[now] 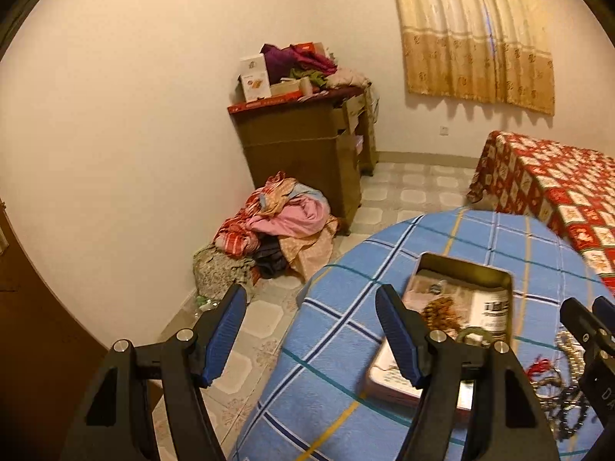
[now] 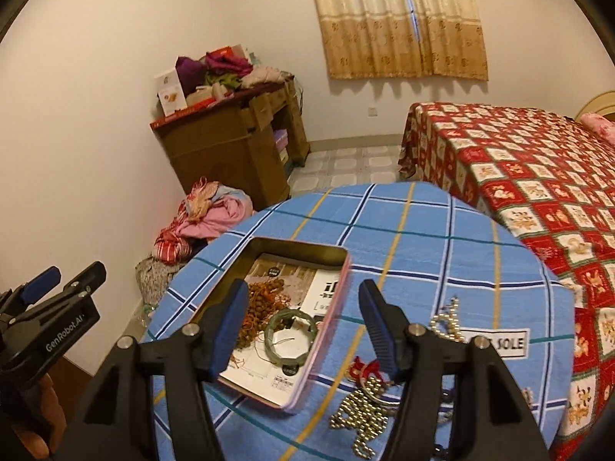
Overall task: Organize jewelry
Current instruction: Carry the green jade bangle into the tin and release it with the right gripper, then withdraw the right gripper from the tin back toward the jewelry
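Left gripper (image 1: 311,330): jaws are standing spread with nothing between the pads; it is hovering over the left edge of the table, the floor showing between its fingers.
Right gripper (image 2: 303,326): jaws are standing apart, gripping nothing; it is hanging above the tin's near right corner.
Clothes heap (image 2: 200,223): lying on the tiled floor at far left, against the wall, well apart from both grippers.
Cabinet (image 2: 230,142): standing behind the heap, carrying boxes and folded cloth on top.
Table (image 2: 423,238): wearing a blue checked cloth; it is carrying all the jewelry.
Tin (image 2: 338,261): sitting open on the cloth, lined with printed paper, left of centre; the left finger of the right gripper is crossing in front of its left wall.
Brown bead strand (image 2: 265,307): lying inside the tin, bunched just beside that finger.
Green bangle (image 2: 291,336): lying flat inside the tin, right of the brown beads, showing between the right gripper's fingers.
Red tasselled piece (image 2: 363,368): lying on the cloth just outside the tin, near the right finger.
Gold bead chain (image 2: 361,411): lying heaped on the cloth below the red piece, partly hidden by the right finger's arm.
Pearl piece (image 2: 446,322): lying on the cloth right of the right gripper.
Bed (image 2: 538,184): standing at far right under a red patterned cover.
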### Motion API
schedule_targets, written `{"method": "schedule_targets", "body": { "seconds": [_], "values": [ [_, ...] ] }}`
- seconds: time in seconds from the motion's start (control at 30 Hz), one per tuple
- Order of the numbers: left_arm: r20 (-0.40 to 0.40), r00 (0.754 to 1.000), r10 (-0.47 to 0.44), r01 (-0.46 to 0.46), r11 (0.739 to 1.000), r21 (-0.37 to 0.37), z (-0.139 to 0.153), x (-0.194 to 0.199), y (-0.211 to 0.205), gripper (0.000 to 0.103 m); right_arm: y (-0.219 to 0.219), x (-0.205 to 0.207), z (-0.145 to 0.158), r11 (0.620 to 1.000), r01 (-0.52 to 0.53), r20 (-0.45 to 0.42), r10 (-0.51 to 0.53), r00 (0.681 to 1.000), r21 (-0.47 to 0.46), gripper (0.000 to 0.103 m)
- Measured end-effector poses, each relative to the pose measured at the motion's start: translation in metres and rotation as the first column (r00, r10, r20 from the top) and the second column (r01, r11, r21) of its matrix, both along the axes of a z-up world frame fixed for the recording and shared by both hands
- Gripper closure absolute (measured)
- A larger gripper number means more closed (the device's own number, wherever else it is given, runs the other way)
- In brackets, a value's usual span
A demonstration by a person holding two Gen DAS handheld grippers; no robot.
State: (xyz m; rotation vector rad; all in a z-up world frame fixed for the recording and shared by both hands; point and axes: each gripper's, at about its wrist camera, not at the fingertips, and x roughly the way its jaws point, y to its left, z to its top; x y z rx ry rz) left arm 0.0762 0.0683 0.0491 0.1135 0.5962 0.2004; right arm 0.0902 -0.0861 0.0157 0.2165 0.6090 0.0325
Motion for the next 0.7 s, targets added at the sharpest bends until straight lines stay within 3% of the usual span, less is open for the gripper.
{"method": "schedule_targets", "body": {
  "seconds": [0.7],
  "values": [
    [0.022, 0.998, -0.064, 0.063, 0.996, 0.065, 0.014, -0.022, -0.045, 0.033, -0.044, -0.037, 0.003, 0.996, 0.089, 0.016, -0.090, 0.996, 0.031, 0.040]
  ]
}}
